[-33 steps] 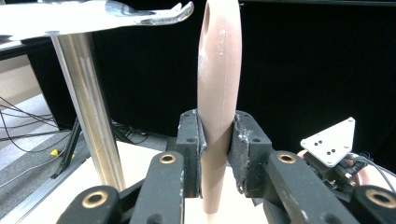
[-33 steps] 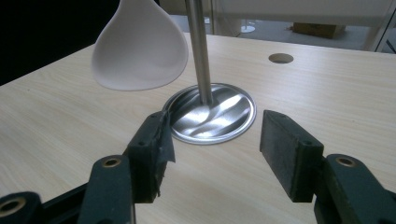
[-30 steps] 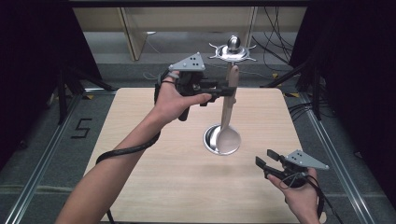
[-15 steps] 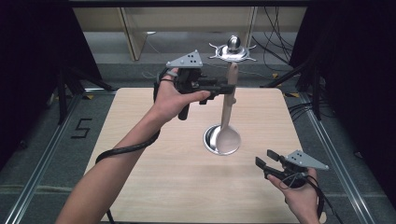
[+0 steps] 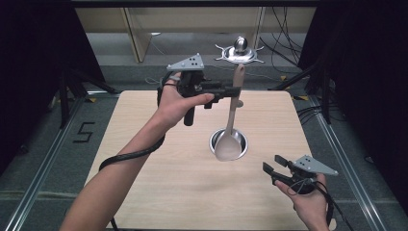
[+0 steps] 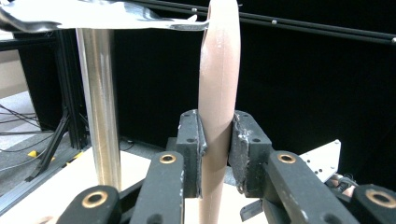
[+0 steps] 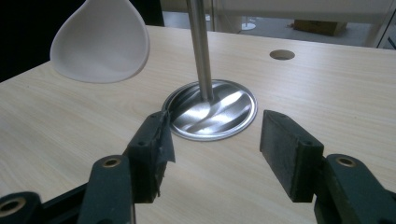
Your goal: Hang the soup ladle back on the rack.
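A pale beige spoon [image 5: 232, 111] hangs upright, bowl down, over the middle of the wooden table [image 5: 144, 144]. My left gripper [image 5: 235, 94] is shut on its handle, and in the left gripper view the two pads [image 6: 191, 140] press the spoon handle [image 6: 219, 84] from both sides. The spoon bowl [image 7: 102, 39] hovers just above the round steel base [image 7: 229, 112] of a metal stand. My right gripper [image 5: 273, 163] rests low at the table's front right, jaws open and nothing between them [image 7: 215, 149], pointing at that base.
The stand's thin steel pole [image 7: 201, 46] rises from the base to a star-shaped top [image 5: 239, 50]; the same pole [image 6: 100, 107] stands beside the held spoon. A round hole [image 7: 282, 54] is cut in the table beyond the base. Black curtains flank the table.
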Available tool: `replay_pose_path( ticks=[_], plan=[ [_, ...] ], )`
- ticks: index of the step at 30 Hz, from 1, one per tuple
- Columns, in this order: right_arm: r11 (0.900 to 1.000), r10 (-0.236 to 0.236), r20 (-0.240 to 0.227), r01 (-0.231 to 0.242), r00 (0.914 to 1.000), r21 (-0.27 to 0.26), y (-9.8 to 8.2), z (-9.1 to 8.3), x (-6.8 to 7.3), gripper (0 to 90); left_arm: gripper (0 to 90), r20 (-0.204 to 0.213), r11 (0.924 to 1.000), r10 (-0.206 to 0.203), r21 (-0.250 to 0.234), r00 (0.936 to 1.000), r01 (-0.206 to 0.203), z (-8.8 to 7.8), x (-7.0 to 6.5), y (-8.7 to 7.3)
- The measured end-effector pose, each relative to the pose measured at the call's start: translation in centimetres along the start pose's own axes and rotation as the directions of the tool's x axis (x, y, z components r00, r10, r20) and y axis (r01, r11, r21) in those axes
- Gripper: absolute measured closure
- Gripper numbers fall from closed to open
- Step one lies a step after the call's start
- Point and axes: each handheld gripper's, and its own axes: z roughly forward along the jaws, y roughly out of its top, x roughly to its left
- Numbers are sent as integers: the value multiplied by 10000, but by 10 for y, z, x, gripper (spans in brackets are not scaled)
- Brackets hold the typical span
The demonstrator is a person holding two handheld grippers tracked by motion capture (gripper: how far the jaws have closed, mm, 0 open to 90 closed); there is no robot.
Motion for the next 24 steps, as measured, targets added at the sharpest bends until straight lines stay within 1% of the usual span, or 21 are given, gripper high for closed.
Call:
replay_pose_path(
  ticks=[1,2,3,4,7,9,10,13,15,16,21,22,24],
  plan=[
    [10000,-12,-8,12,10000,-39,0,0,0,434,736,40,10000,-33,-36,10000,33,0,0,0],
    [9995,319,-45,-319,9995,29,-1,0,2,434,736,41,9999,-103,-68,9999,103,0,1,-1],
    [9990,406,41,-407,9992,165,-1,-1,3,434,735,95,9998,-140,-131,9999,141,0,1,-2],
    [9990,449,-60,-448,9990,66,-1,0,3,434,734,99,9997,-160,-156,9998,161,0,1,-2],
    [9991,417,-26,-417,9991,46,-1,0,3,434,732,86,9992,-272,-281,9996,274,-1,2,-4],
    [9986,525,-23,-525,9986,92,-1,-1,3,434,729,115,9985,-398,-382,9991,403,-1,2,-6],
    [9995,282,22,-282,9996,141,-1,-1,1,434,728,137,9981,-441,-418,9989,447,-1,3,-6],
    [9995,265,23,-265,9996,147,-1,-1,2,434,719,182,9967,-637,-494,9978,646,-1,4,-7],
    [9995,281,38,-282,9996,144,-1,-1,2,434,715,175,9959,-694,-565,9974,703,-1,4,-8],
    [9987,456,40,-457,9990,209,-1,-2,3,434,712,156,9954,-740,-596,9971,748,-1,5,-8],
    [9984,529,36,-529,9986,188,-1,-1,3,434,694,128,9918,-1030,-753,9946,1037,-1,6,-10],
    [9991,396,9,-396,9992,145,-1,-1,2,434,691,114,9914,-1061,-759,9943,1067,-1,6,-10],
    [9985,506,-11,-506,9987,208,-1,-1,4,434,688,74,9907,-1123,-763,9936,1125,0,6,-10]
  ],
)
